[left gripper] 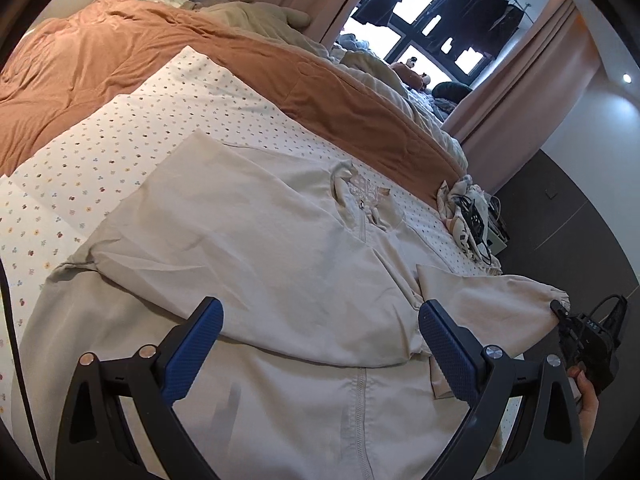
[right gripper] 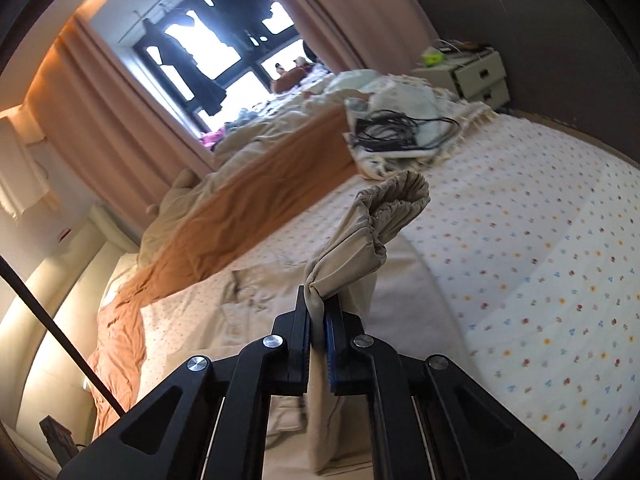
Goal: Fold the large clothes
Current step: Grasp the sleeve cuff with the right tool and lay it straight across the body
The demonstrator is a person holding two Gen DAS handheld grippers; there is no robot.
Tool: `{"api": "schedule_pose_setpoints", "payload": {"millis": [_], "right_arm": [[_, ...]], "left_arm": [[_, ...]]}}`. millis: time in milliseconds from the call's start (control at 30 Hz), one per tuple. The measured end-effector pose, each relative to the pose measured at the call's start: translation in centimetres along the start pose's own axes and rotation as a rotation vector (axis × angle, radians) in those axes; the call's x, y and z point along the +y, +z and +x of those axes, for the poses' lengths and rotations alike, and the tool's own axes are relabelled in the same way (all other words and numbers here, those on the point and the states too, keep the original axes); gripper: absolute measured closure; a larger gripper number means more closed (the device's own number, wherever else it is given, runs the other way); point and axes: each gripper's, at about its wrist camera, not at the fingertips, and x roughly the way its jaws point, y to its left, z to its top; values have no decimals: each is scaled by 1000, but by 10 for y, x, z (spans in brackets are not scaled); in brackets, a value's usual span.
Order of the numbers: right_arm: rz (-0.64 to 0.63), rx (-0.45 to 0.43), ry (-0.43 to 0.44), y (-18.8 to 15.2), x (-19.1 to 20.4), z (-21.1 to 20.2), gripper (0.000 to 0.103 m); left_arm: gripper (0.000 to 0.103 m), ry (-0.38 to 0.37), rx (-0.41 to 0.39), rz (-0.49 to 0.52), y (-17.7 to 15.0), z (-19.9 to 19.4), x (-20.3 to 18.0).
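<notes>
Two grippers: my right gripper pinches the beige jacket's sleeve cuff above the bed, my left gripper spread empty; thin fabric may slip free.

Both wrist cameras sat low and close over the bed, looking along their claws toward the curtained window, sharing the jacket.
</notes>
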Motion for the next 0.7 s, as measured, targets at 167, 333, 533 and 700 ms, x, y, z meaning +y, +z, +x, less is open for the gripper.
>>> {"api": "schedule_pose_setpoints", "payload": {"millis": [167, 333, 533, 700], "right_arm": [[-46, 7, 45, -14, 39, 12, 100], [-97, 42, 93, -28, 65, 36, 100], [-107, 211, 205, -55, 106, 95, 100], [-118, 472, 286, -97, 120, 158, 84]], "left_arm": [[3, 4, -7, -27, 3, -13, 18], [3, 26, -25, -51, 9, -22, 38], [3, 31, -21, -90, 13, -23, 60], [3, 46, -19, -90, 15, -20, 66]]}}
